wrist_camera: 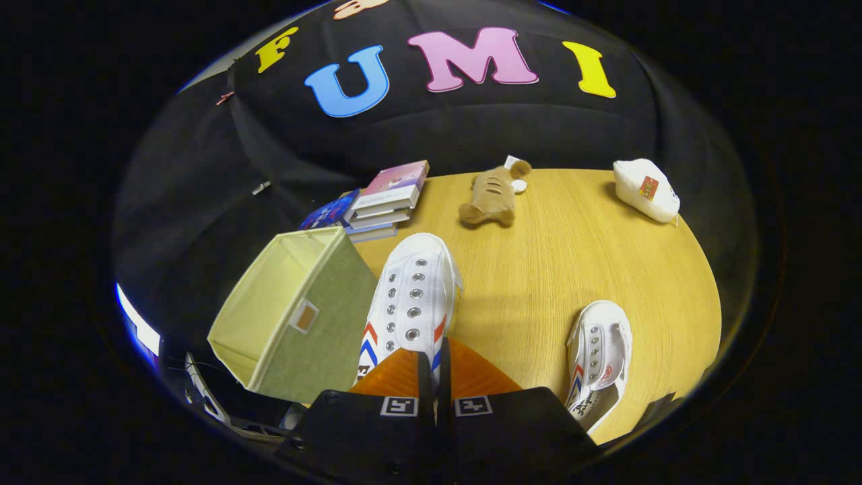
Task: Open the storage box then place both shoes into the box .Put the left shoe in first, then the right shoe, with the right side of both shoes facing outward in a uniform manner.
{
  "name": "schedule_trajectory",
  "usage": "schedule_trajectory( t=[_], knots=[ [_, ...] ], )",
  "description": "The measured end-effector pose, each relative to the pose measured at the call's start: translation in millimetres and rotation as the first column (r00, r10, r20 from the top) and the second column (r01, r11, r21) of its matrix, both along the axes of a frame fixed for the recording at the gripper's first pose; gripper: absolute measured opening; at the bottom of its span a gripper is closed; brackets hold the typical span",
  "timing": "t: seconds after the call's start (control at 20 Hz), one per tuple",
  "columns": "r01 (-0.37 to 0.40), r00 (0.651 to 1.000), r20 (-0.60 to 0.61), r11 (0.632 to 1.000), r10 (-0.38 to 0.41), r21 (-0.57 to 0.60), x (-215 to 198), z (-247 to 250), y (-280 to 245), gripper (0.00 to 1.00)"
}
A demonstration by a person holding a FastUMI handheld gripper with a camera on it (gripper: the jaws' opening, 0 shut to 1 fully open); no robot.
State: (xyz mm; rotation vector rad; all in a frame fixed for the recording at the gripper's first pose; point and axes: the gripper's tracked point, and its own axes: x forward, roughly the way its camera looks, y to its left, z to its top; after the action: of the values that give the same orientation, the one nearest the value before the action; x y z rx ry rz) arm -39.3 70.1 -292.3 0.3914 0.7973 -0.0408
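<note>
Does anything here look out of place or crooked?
The box sits tilted at the table's edge, partly overhanging it. One shoe hangs raised in the shut gripper, pinched at its heel; the other shoe lies on the table. Nothing looks spilled or damaged.

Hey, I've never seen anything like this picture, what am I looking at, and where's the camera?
The camera rides on a hand-held two-finger claw and looks forward along its fingers, which show at the bottom. The wide lens bends everything round.

The fingers are nearly closed on the heel end of a white shoe, whose toe points away over a wooden table. It seems lifted, though I cannot be sure.

Left of that shoe is an open green fabric storage box, tilted in this view. A second white shoe lies on the table to the right. Beyond are a stack of books, a brown plush toy and a white pouch.
</note>
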Motion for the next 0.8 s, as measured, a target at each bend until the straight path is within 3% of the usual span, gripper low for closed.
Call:
schedule_trajectory(
  t=[0.4,0.8],
  knots=[
    [-0.013,0.999,0.048,0.997,0.010,0.075,45.0,77.2,55.8,0.05],
    [-0.003,1.000,-0.015,0.980,0.006,0.200,88.2,72.7,142.7,0.05]
  ],
)
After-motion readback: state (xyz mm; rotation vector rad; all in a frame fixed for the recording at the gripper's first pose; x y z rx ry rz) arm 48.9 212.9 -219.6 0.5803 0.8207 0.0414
